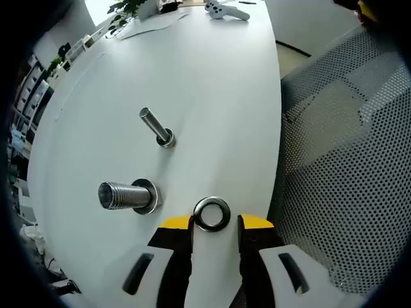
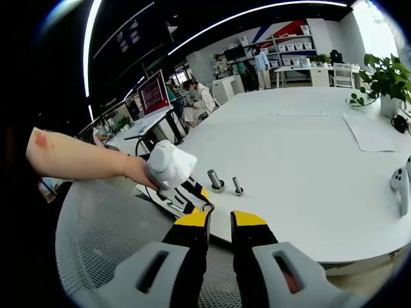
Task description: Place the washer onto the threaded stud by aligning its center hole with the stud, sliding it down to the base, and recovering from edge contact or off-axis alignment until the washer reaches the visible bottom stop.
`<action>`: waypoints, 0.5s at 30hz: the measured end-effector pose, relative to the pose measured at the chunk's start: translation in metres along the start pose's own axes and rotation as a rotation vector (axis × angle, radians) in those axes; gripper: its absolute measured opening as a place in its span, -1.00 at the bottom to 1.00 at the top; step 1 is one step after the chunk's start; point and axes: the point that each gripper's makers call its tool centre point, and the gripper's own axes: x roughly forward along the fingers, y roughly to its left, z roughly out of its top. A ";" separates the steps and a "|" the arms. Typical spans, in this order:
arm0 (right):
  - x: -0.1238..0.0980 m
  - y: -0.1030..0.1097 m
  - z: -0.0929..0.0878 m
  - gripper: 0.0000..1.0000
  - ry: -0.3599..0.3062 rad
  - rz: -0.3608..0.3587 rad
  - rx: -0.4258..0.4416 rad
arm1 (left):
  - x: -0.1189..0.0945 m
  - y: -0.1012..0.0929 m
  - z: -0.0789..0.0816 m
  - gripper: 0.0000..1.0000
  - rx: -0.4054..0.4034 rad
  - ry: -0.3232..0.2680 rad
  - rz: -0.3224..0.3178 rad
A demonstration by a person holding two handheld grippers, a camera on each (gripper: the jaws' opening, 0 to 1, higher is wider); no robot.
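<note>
Left gripper (image 1: 215, 223): jaws spread, hovering over the table's near edge, tips flanking the washer without gripping it.
Washer (image 1: 212, 213): flat on the table (image 1: 218, 96), just beside the edge.
Thick stud (image 1: 125, 196): upright, near the washer, nut at its base.
Thin stud (image 1: 156, 127): farther in.
Right gripper (image 2: 219, 219): jaws slightly apart, empty, off the table's edge.
Controller (image 1: 226, 11): far edge.

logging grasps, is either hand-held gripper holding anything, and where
No. The silver metal ring washer lies on the white table between the left hand-held gripper's open jaws, ungripped.
</note>
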 end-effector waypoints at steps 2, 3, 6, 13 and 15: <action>0.000 0.000 0.000 -0.68 -0.001 -0.001 0.000 | 0.000 0.000 0.000 -0.49 0.002 0.001 0.001; 0.000 0.000 0.000 -0.68 -0.001 -0.001 0.001 | 0.000 0.000 0.000 -0.49 0.003 0.002 0.001; 0.000 0.000 0.000 -0.68 -0.003 -0.003 0.003 | 0.000 -0.001 0.001 -0.51 0.015 0.001 -0.001; 0.000 -0.001 0.000 -0.68 -0.003 -0.005 0.006 | 0.001 0.001 0.002 -0.55 0.007 -0.002 0.003; 0.000 -0.001 0.000 -0.68 -0.004 -0.006 0.008 | 0.001 0.001 0.002 -0.55 0.005 -0.003 0.003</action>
